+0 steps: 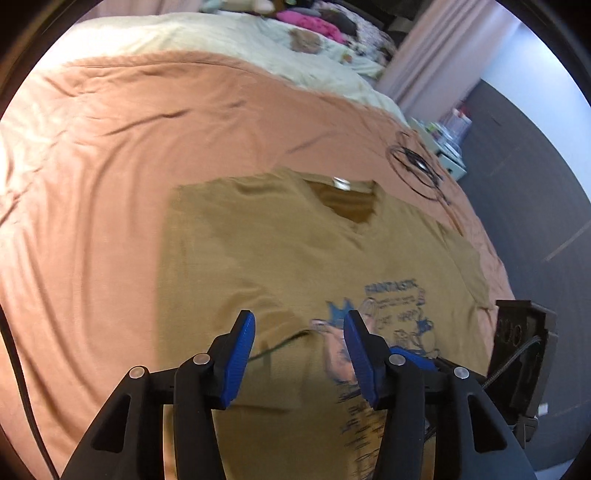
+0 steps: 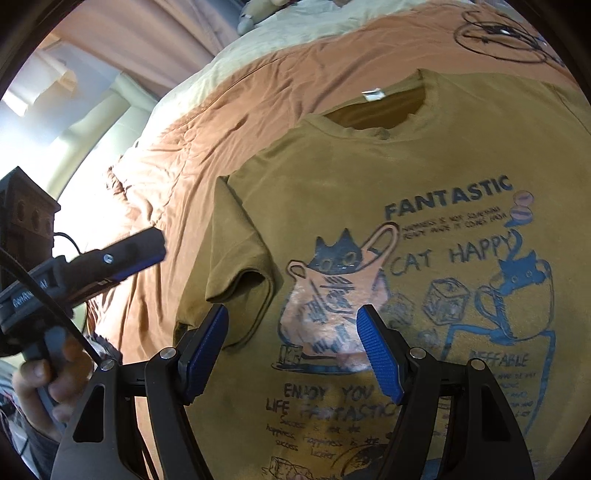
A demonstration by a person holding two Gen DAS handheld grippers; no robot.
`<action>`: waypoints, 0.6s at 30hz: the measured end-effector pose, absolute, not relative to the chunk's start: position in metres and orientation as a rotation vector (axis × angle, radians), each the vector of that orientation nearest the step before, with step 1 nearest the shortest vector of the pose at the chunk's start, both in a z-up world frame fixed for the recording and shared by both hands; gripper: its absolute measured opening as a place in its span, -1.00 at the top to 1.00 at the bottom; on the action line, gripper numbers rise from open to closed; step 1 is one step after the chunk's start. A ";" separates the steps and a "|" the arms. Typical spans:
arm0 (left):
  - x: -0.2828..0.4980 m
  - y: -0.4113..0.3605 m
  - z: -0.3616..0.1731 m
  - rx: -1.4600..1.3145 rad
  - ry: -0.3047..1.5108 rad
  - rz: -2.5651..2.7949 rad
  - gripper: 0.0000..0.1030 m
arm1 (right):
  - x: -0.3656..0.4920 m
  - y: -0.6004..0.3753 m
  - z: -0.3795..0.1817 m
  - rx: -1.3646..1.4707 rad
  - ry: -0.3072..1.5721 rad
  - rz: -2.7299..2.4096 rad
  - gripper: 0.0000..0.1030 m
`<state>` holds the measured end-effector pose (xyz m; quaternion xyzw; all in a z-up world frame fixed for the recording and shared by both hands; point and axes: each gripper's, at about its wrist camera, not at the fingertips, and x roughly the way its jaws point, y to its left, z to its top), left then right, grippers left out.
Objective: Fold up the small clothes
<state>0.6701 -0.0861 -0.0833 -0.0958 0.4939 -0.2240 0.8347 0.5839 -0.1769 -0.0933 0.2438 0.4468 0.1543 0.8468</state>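
Note:
A mustard T-shirt (image 1: 280, 251) with a blue cat print (image 2: 436, 258) lies face up on the orange bedspread (image 1: 129, 129), its neck hole (image 2: 376, 110) pointing away from me. Its left sleeve (image 2: 236, 258) lies folded in against the body. My left gripper (image 1: 299, 317) hovers open over the lower chest, with nothing between its blue pads. My right gripper (image 2: 291, 310) is also open, above the printed cat in a bag. In the right wrist view, one finger (image 2: 133, 254) of the left gripper shows at the left, held by a hand (image 2: 44, 373).
A cream blanket (image 1: 221, 40) and pink cushions (image 1: 314, 22) lie at the far end of the bed. Pink curtains (image 1: 443, 55), a cluttered bedside shelf (image 1: 450, 140) and dark floor (image 1: 535, 166) are to the right. A black circular print (image 1: 417, 166) marks the bedspread.

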 end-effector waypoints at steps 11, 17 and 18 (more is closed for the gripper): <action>0.648 0.000 -0.100 -0.243 1.079 -0.284 -0.01 | 0.609 -0.111 -0.078 0.277 0.937 0.384 -0.01; 0.633 0.033 -0.115 -0.274 1.091 -0.241 0.01 | 0.637 -0.071 -0.081 0.172 0.963 0.432 0.10; 0.630 0.038 -0.118 -0.279 1.093 -0.232 0.01 | 0.641 -0.066 -0.084 0.160 0.971 0.438 0.10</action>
